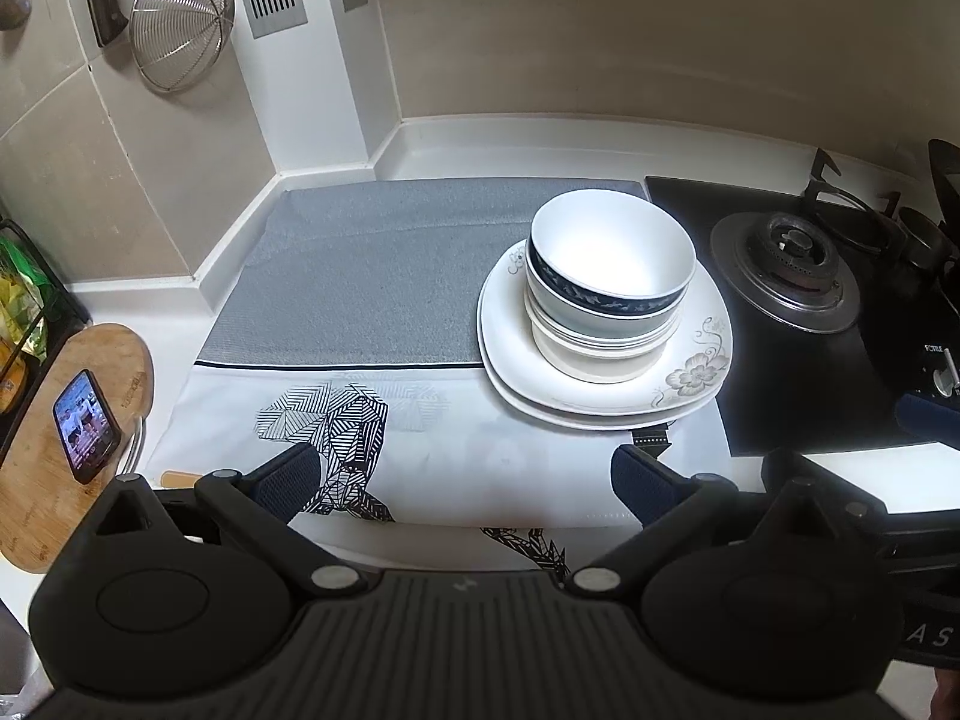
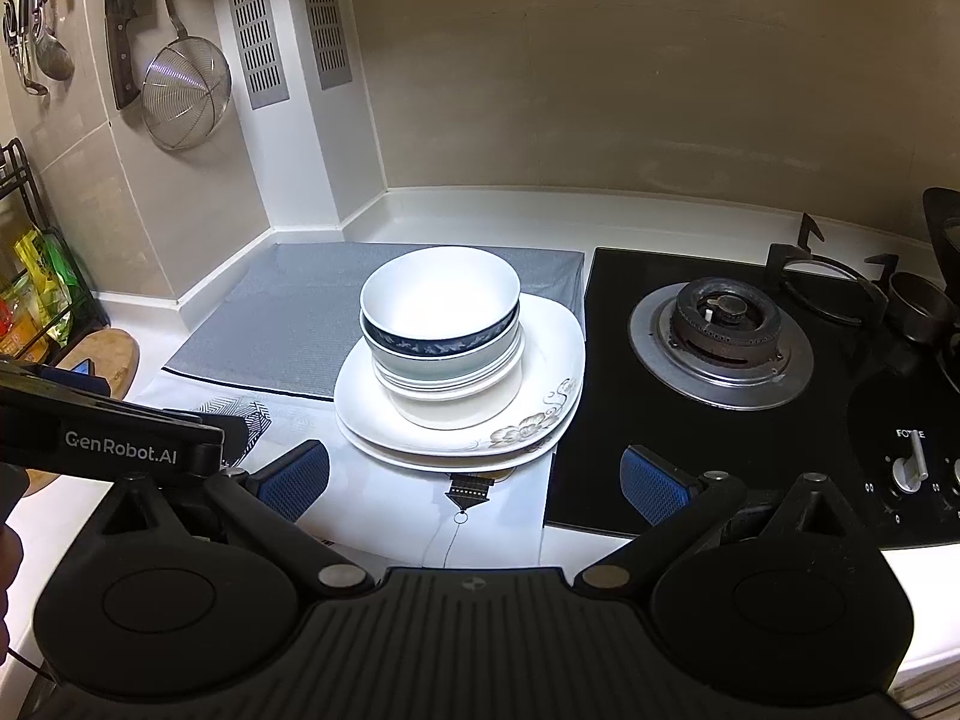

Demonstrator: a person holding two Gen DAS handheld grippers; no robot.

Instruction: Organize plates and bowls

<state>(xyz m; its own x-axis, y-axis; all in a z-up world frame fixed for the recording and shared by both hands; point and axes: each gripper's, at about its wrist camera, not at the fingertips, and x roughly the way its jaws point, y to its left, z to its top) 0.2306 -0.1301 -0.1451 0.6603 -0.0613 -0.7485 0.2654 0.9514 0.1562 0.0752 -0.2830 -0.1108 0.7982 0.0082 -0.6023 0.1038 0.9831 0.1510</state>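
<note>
Stack of bowls [image 2: 441, 339] nested on two square white plates [image 2: 540, 360], floral print at one corner. The pile sits on the mat [image 1: 372, 276] near the mat's right edge, just beside the black hob [image 2: 720, 420]; the plates' right corner is close to the hob's left edge.

Handling, judged: glazed ceramic, so stiff, slick, breakable, and heavy as one pile. At least three bowls are nested, the top one white inside with a dark blue band [image 1: 606, 300]. Nested bowls may stick or rock. Best hold is probably the rim of the top bowl, one pad inside and one outside, lifted straight up. The plates lie flat on the cloth with little lip showing, so the overhanging near edge looks the only place to pinch. Risk: a bowl sliding off the glaze if tipped.

Left tongs [image 1: 468, 480]: spread wide, holding nothing, short of the pile near the table's front edge. Right tongs [image 2: 474, 480]: likewise spread and empty, front of the plates between the pads' line of sight.

Surface: white table [image 1: 456, 144], grey and printed cloth mat, soft, some cushioning. Room: tiled corner wall; strainer [image 1: 177, 18] and cleaver hanging at left; gas burner [image 2: 720, 324]; wooden board [image 1: 72, 420] with a phone [image 1: 84, 426] at the left edge.
</note>
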